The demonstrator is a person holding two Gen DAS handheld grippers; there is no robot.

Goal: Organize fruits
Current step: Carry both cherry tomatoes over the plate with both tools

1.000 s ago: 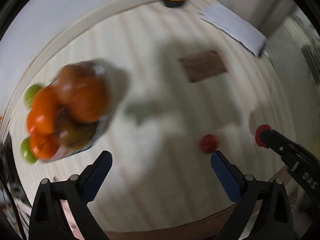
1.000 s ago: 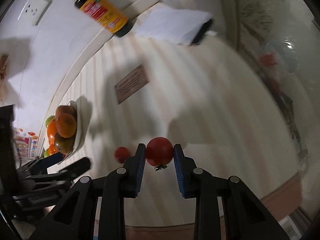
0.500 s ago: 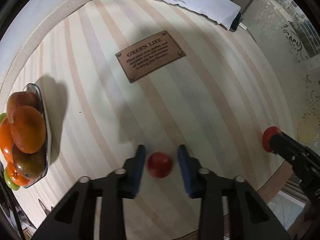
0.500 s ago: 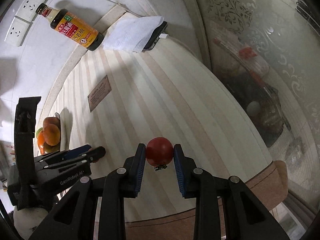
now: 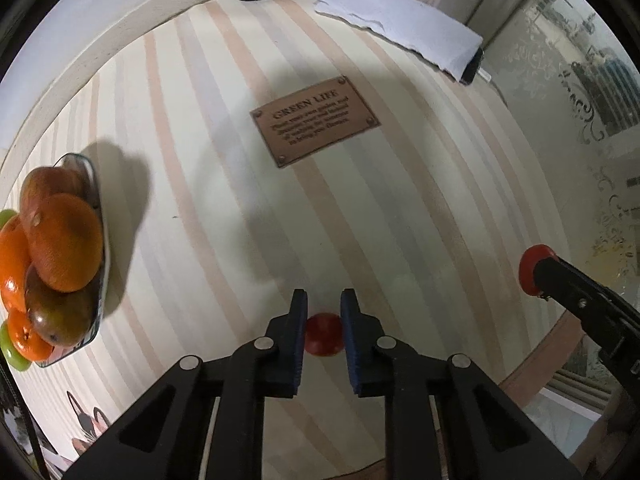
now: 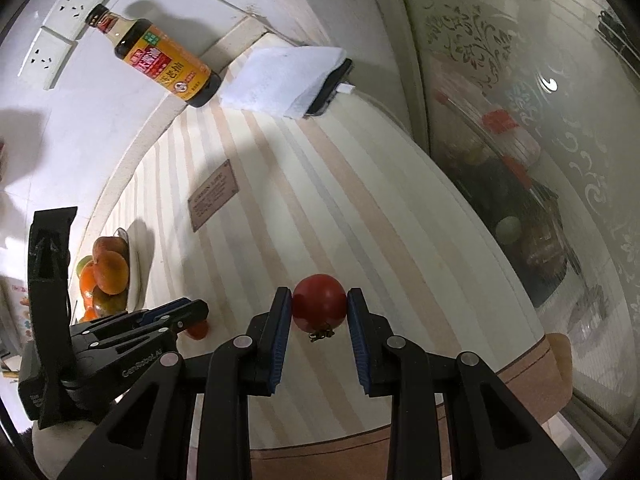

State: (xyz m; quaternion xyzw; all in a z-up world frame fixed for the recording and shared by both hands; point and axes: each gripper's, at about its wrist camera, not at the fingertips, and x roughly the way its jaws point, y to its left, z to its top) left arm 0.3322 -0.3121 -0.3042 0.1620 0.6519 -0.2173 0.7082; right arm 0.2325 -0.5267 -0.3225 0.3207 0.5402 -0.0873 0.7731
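The brown riveted leather-look plaque (image 5: 315,120) on the striped surface (image 5: 208,128) reads "GREEN LIFE"; its smaller lines are illegible. Left of the plaque, the black left gripper (image 6: 188,312) bears "GenRobot.AI".

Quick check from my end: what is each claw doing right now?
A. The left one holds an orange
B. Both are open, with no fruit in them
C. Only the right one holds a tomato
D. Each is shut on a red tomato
D: the left claw grips a small tomato on the table, and the right claw clamps the larger tomato.
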